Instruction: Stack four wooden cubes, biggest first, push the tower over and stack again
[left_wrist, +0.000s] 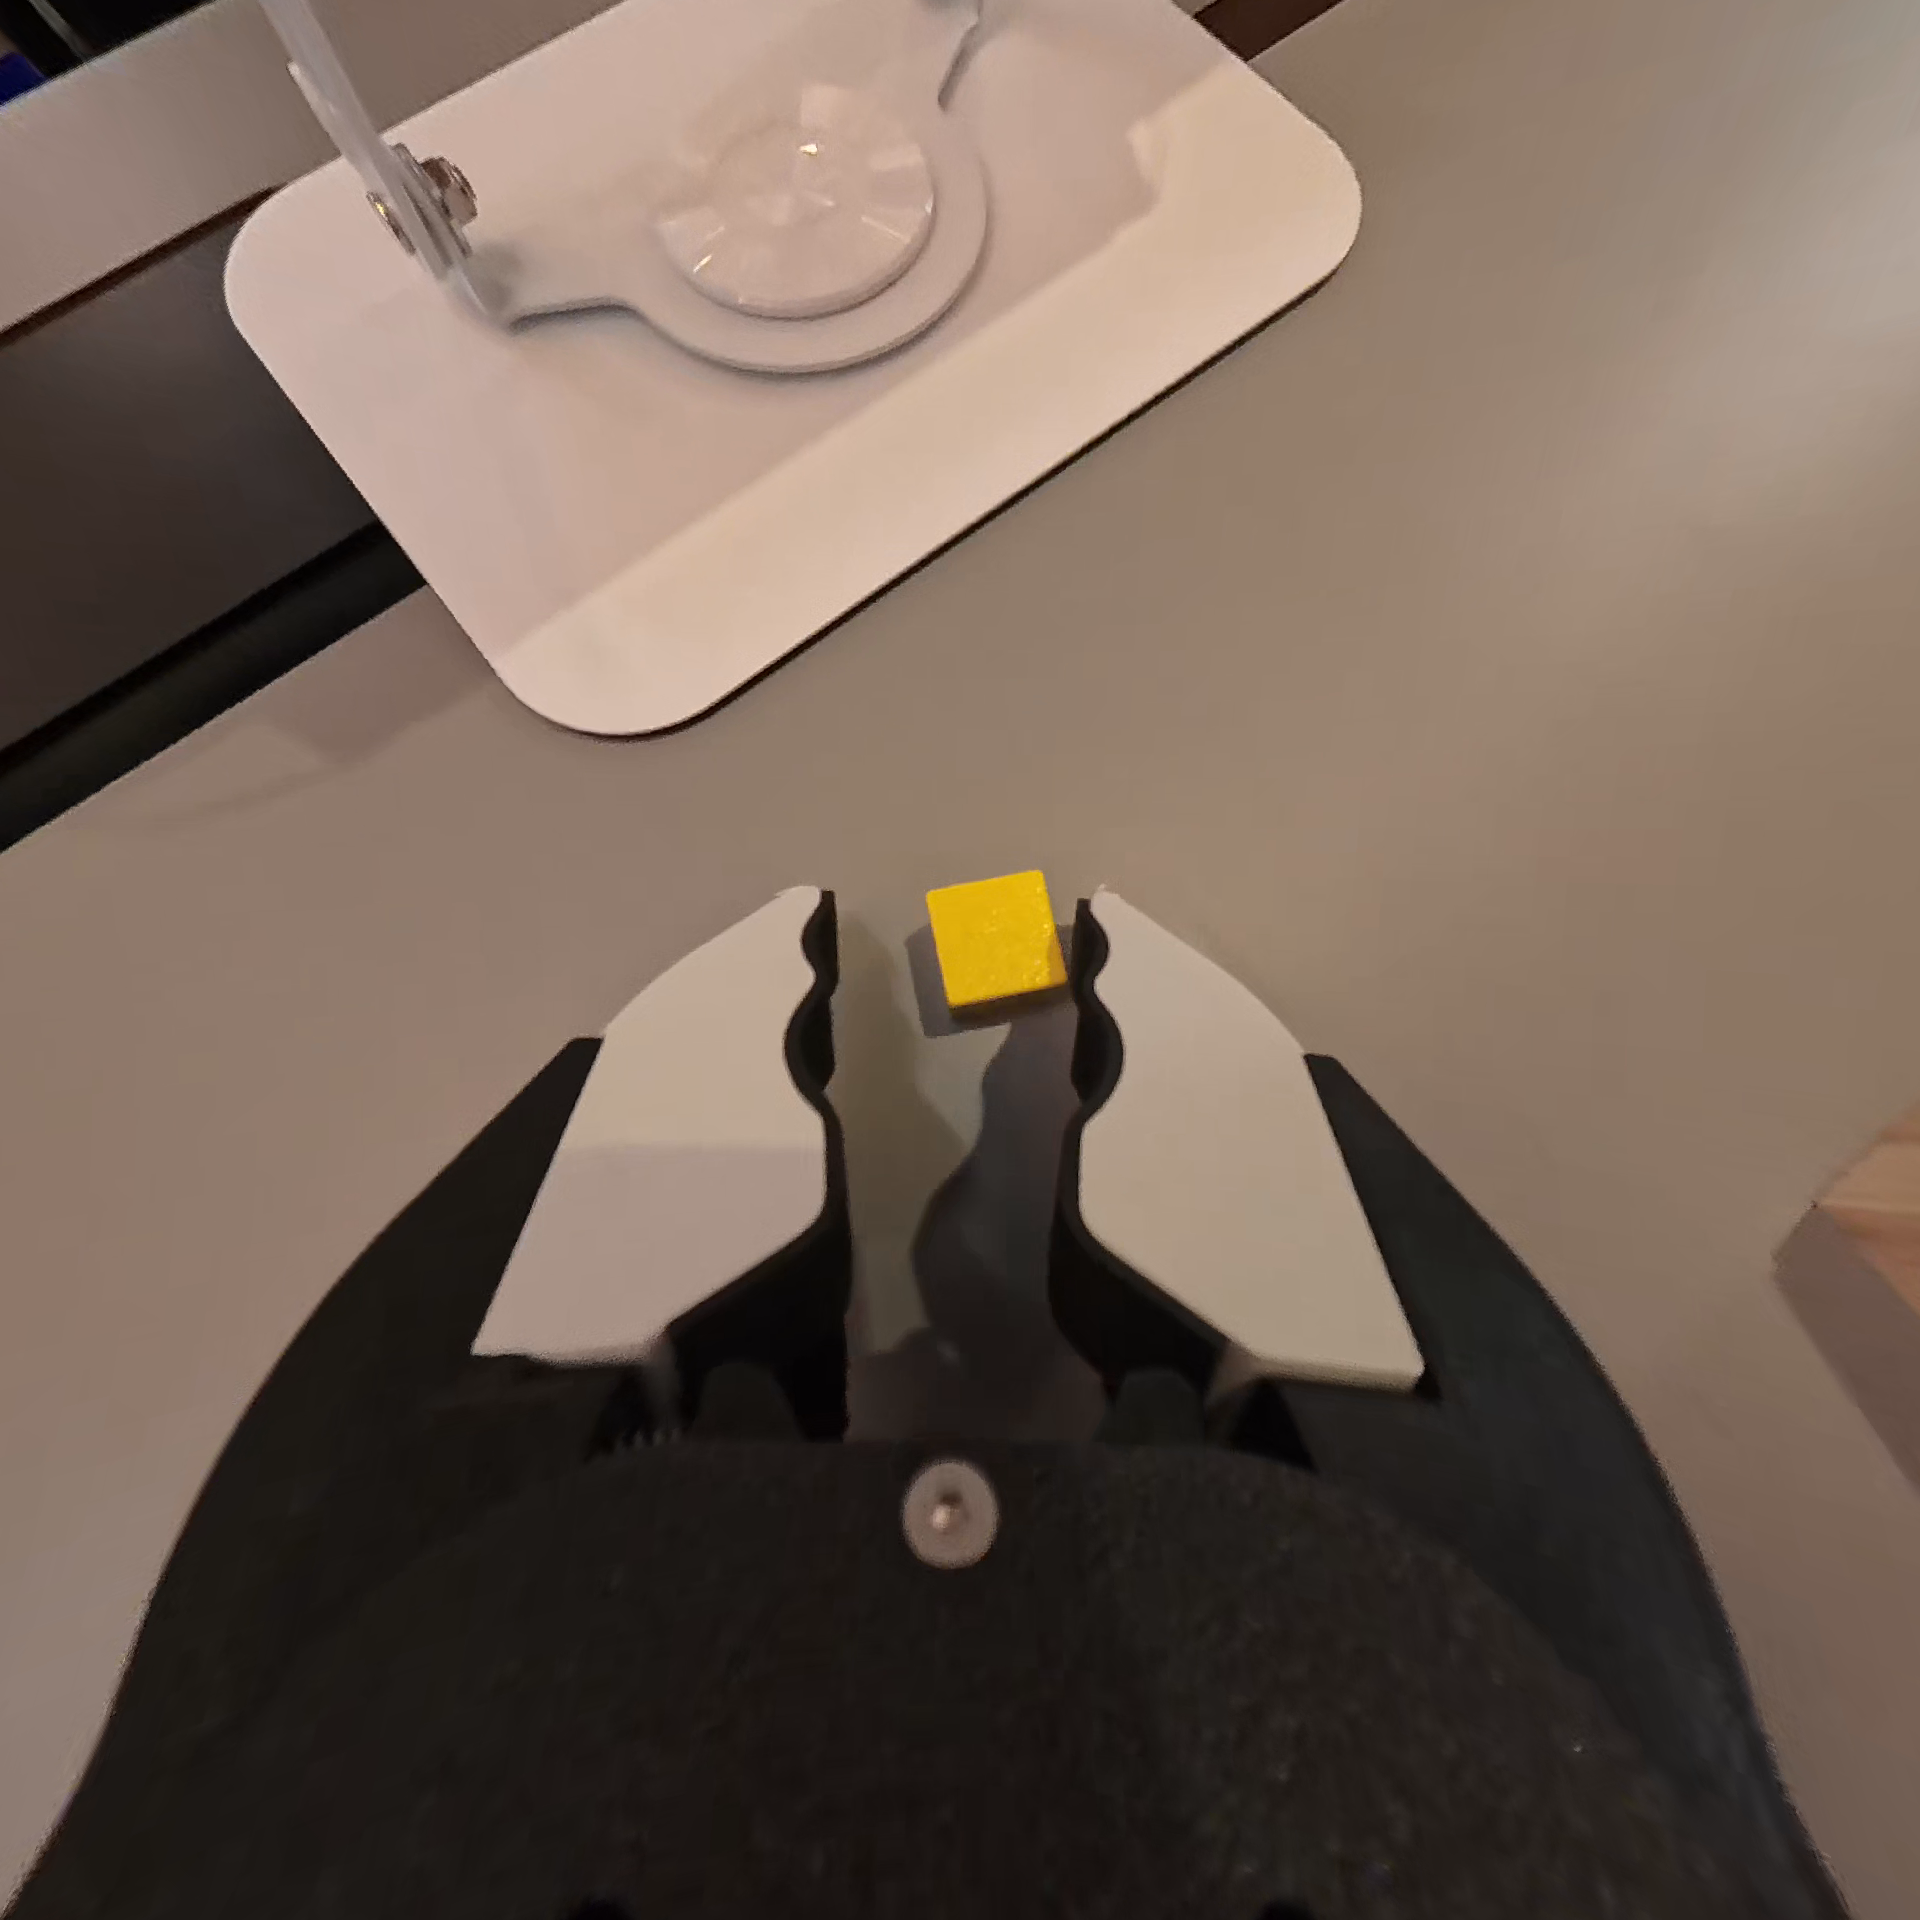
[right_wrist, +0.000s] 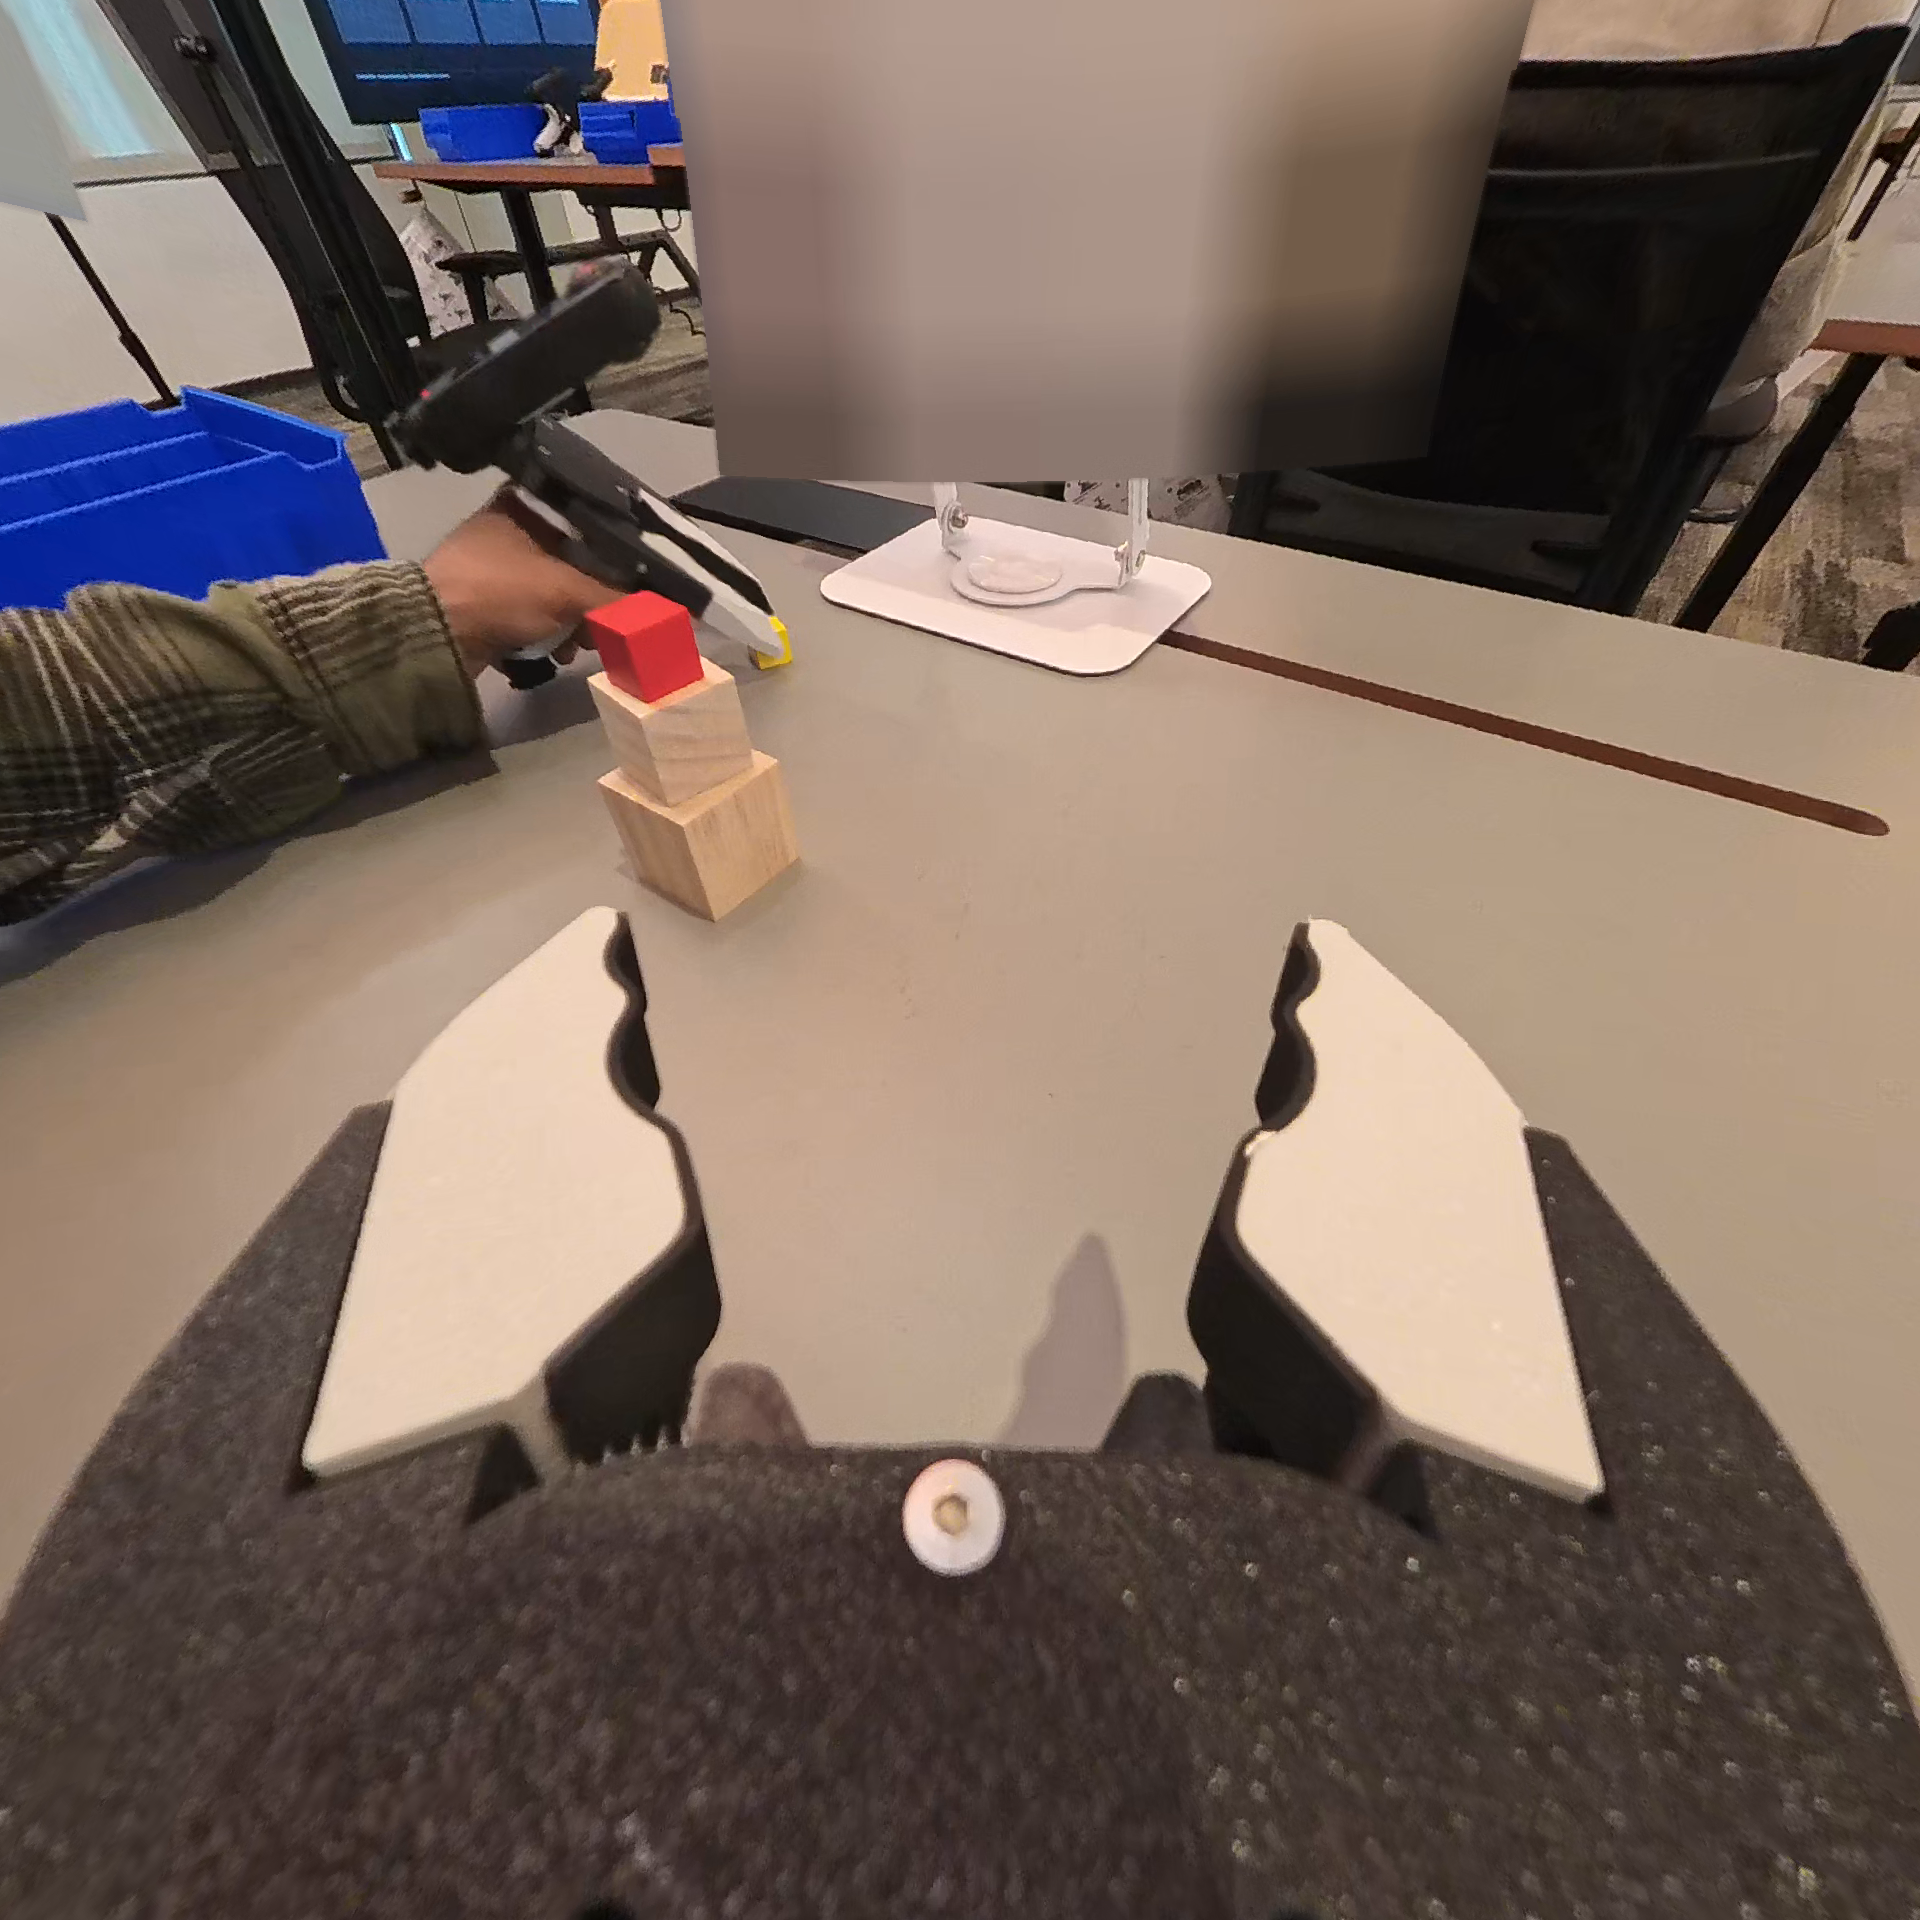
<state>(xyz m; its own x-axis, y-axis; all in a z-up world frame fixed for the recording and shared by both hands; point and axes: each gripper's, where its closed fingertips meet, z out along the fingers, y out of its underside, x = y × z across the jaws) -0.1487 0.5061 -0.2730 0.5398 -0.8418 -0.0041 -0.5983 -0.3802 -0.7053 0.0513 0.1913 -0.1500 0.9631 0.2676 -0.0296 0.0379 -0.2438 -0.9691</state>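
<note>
A small yellow cube (left_wrist: 995, 940) lies on the grey table between the tips of my left gripper (left_wrist: 956, 909), which is open around it, the right finger close to it. In the right wrist view the same yellow cube (right_wrist: 775, 652) shows at the left gripper's tips (right_wrist: 750, 623), behind a tower: a red cube (right_wrist: 646, 646) on a medium plain wooden cube (right_wrist: 673, 740) on the biggest wooden cube (right_wrist: 707, 836). My right gripper (right_wrist: 961, 925) is open and empty, low over the table, in front of and to the right of the tower.
A white stand base (left_wrist: 790, 353) with a clear disc sits behind the yellow cube; it also shows in the right wrist view (right_wrist: 1023, 603). A blue bin (right_wrist: 177, 499) stands far left. A sleeved arm (right_wrist: 208, 707) lies left of the tower. A dark slot (right_wrist: 1507, 727) crosses the table. The gap from one gripper's tips to the other's is roughly 40 cm.
</note>
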